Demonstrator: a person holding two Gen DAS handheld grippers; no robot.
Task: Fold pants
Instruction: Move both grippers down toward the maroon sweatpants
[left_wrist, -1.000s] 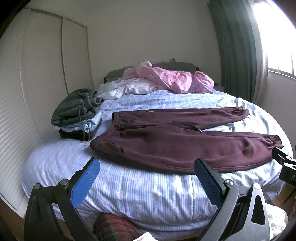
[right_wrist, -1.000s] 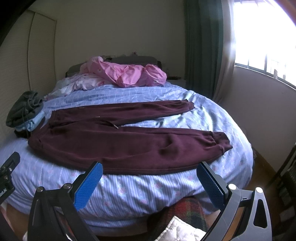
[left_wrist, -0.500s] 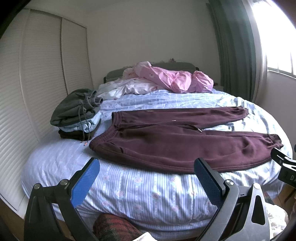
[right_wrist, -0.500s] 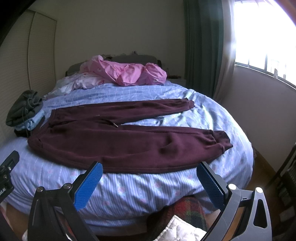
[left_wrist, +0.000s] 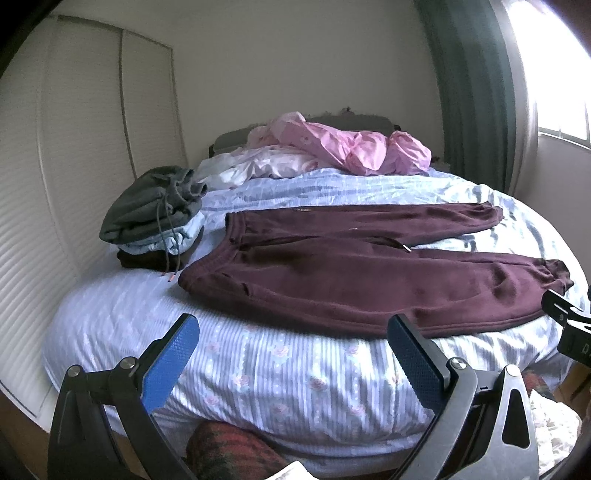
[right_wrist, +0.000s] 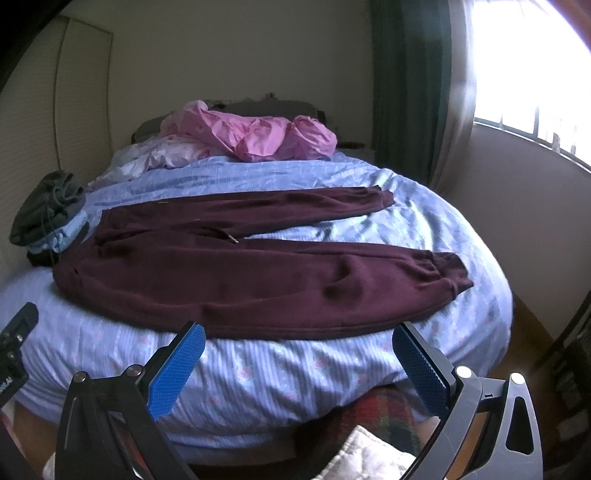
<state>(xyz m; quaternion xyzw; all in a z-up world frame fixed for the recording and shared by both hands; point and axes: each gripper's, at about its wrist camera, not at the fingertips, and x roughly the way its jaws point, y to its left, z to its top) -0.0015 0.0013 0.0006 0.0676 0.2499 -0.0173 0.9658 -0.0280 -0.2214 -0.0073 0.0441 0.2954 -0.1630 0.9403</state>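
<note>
Dark maroon sweatpants (left_wrist: 351, 273) (right_wrist: 236, 280) lie flat across the bed, waistband to the left, both legs spread apart and reaching right. A drawstring tip shows near the crotch. My left gripper (left_wrist: 291, 332) hovers in front of the bed's near edge, open, nothing between its blue pads. My right gripper (right_wrist: 295, 339) is held just short of the near leg's lower hem, also open and empty. Each gripper's body shows at the edge of the other's view.
A stack of folded clothes (left_wrist: 155, 218) topped by a grey hoodie sits left of the waistband. Pink bedding (left_wrist: 351, 147) is heaped at the headboard. The striped blue bedspread (left_wrist: 277, 373) drapes over the near edge. A plaid cloth (right_wrist: 384, 413) lies below, a curtain and window on the right.
Both views have crept slightly closer to the bed; the pants sit a little lower and nearer in frame. Both grippers stay open.
</note>
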